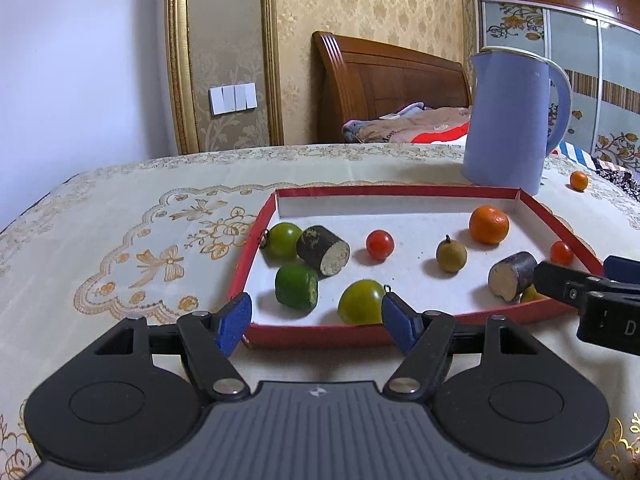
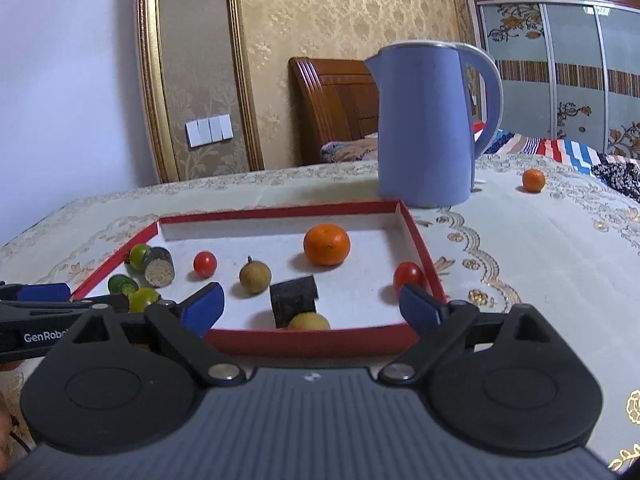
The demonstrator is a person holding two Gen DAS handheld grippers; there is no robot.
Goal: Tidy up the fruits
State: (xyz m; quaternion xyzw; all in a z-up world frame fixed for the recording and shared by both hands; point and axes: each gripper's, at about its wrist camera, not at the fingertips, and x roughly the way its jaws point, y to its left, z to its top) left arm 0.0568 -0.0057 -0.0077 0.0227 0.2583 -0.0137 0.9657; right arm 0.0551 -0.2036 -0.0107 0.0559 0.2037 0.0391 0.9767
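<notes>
Beyond the red tray (image 2: 420, 240), right of the kettle (image 2: 424, 128), one small orange (image 2: 533, 180) is lying loose on the counter (image 2: 520, 248). Nearer to it, the right tool (image 2: 312, 304) is gaping wide and empty; the left tool (image 1: 316, 320) is also standing open, gripping nothing.

Bedroom setting. Pale wall (image 1: 80, 60) at left with a white switch panel (image 1: 233, 98); gold-framed damask wallpaper (image 1: 360, 8); a wooden headboard (image 1: 384, 76) above rumpled bedding (image 1: 404, 126); a floral-panelled wardrobe (image 2: 560, 64) at right; a cream embroidered tabletop (image 1: 120, 216) in the foreground.
</notes>
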